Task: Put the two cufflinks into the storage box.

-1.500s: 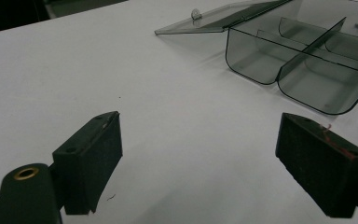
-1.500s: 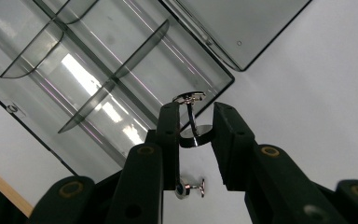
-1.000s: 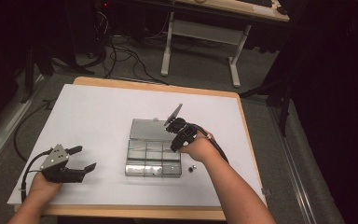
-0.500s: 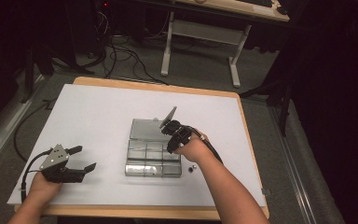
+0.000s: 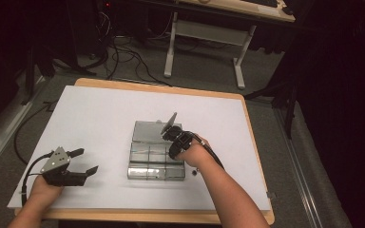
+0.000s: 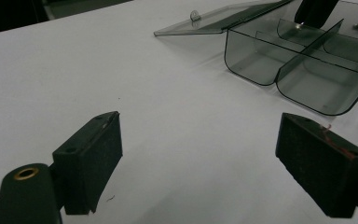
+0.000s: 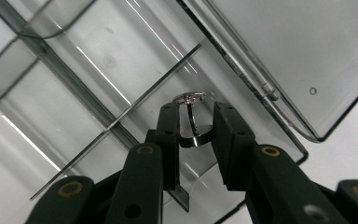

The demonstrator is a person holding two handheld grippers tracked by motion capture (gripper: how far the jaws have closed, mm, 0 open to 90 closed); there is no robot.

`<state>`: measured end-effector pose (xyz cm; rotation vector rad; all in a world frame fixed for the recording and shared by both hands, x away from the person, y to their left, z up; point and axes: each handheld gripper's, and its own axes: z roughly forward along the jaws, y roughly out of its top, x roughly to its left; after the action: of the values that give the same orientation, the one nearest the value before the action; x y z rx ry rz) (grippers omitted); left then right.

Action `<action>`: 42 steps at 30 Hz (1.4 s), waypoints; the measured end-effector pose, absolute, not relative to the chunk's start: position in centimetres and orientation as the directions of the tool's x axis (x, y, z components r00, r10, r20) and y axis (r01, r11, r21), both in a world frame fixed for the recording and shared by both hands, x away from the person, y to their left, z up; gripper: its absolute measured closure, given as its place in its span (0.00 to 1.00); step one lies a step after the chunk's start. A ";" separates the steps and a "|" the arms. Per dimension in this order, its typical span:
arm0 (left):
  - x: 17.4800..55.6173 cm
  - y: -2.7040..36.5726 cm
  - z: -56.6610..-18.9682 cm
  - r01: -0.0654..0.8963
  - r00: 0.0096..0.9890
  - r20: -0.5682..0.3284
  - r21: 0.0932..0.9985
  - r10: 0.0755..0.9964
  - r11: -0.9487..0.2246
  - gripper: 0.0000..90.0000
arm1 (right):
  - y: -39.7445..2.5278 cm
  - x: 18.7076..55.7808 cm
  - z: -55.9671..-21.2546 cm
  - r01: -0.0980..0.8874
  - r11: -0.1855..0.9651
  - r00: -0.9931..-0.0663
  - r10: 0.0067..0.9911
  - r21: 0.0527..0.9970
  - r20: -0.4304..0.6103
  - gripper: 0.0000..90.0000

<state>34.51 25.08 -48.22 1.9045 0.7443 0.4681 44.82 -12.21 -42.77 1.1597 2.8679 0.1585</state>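
At the frame's centre, the right hand-held gripper [image 7: 193, 122] hangs over the clear compartment box [image 5: 154, 159], its jaws nearly together around a small metal screw [image 7: 191, 99]. At lower left, the left hand-held gripper [image 5: 83, 161] rests on the bench [image 5: 95, 114] with jaws wide apart, gripping nothing.

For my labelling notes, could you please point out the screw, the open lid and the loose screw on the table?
screw [image 7: 190, 98], right gripper view, on its head.
lid [image 6: 214, 25], left gripper view, on its flat panel.
loose screw [image 5: 194, 173], high view, on its middle.
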 end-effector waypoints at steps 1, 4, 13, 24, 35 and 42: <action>34.5 25.1 -48.2 0.291 0.736 -0.002 0.904 0.677 -0.314 0.17 | -12.2 44.8 -43.0 0.701 0.706 -0.710 0.705 0.102 -0.005 0.82; 34.5 25.1 -48.2 0.292 0.735 -0.002 0.904 0.678 -0.313 0.17 | -12.3 44.9 -43.2 0.699 0.709 -0.712 0.703 0.099 -0.009 0.82; 34.5 25.1 -48.2 0.293 0.736 -0.002 0.903 0.677 -0.316 0.17 | -12.6 45.1 -43.7 0.700 0.708 -0.710 0.704 0.096 -0.020 0.81; 34.5 25.1 -48.2 0.293 0.736 -0.003 0.903 0.677 -0.315 0.17 | -12.4 45.1 -43.6 0.707 0.700 -0.702 0.712 0.101 -0.023 0.76; 34.5 25.0 -48.2 0.294 0.736 -0.003 0.903 0.677 -0.315 0.17 | -13.2 44.4 -40.3 0.709 0.687 -0.693 0.721 0.159 -0.026 0.75; 34.5 25.1 -48.2 0.292 0.735 0.000 0.903 0.679 -0.316 0.17 | -15.2 43.4 -38.0 0.722 0.669 -0.671 0.739 0.177 -0.053 0.77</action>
<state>34.53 25.06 -48.22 1.9070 0.7460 0.4709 43.42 -15.18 -38.02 1.2131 2.7582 0.2138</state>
